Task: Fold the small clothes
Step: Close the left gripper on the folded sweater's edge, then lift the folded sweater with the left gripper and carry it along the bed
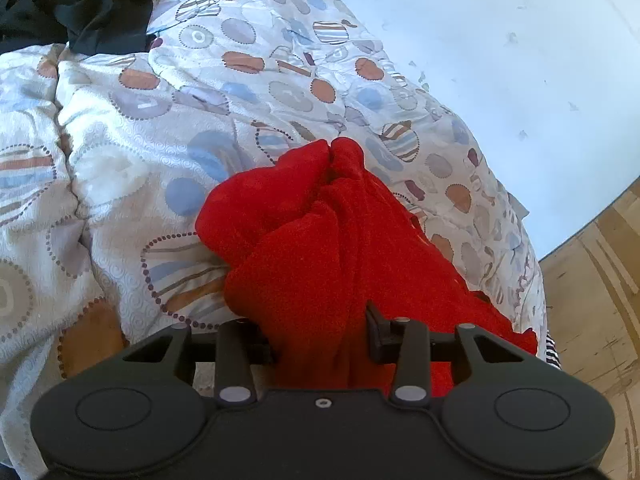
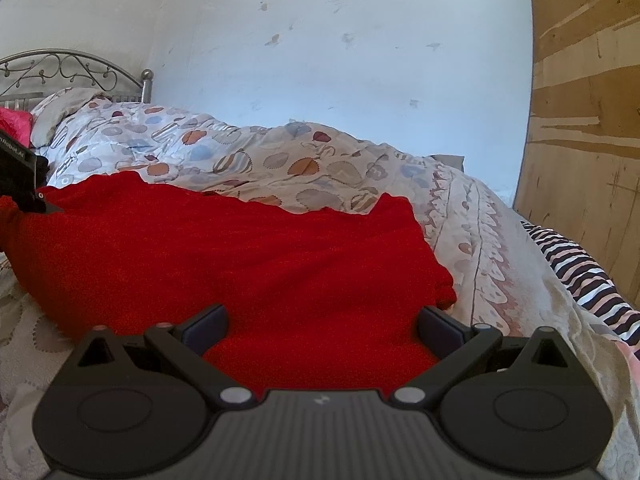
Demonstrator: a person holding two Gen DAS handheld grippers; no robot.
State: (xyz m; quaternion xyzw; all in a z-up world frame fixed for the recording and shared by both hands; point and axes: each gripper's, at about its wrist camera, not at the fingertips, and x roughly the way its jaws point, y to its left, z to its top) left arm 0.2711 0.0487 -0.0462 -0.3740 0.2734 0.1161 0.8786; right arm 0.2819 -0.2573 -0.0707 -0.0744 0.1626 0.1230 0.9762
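Here, left tongs [image 1: 320,344] clenched on red cloth [image 1: 304,240], right tongs [image 2: 320,328] released, partial "RebeLAI" lettering.

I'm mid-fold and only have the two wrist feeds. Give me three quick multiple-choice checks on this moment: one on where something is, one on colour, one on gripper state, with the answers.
1. Where does the red garment lie?
A. On the patterned duvet
B. On the wooden floor
C. Hanging from the metal headboard

2. What colour is the heap of clothes at the far corner of the left wrist view?
A. White
B. Mostly black
C. Yellow

3. How do the right gripper jaws stand?
A. Shut on the duvet
B. Spread open over the garment's near edge
C. Out of view

Answers: 1 A, the red cloth is spread on the circle-print duvet in both views. 2 B, the pile is dark with a bit of red behind. 3 B, the two pads sit wide apart with red cloth between them, while the left gripper has cloth bunched between its jaws.
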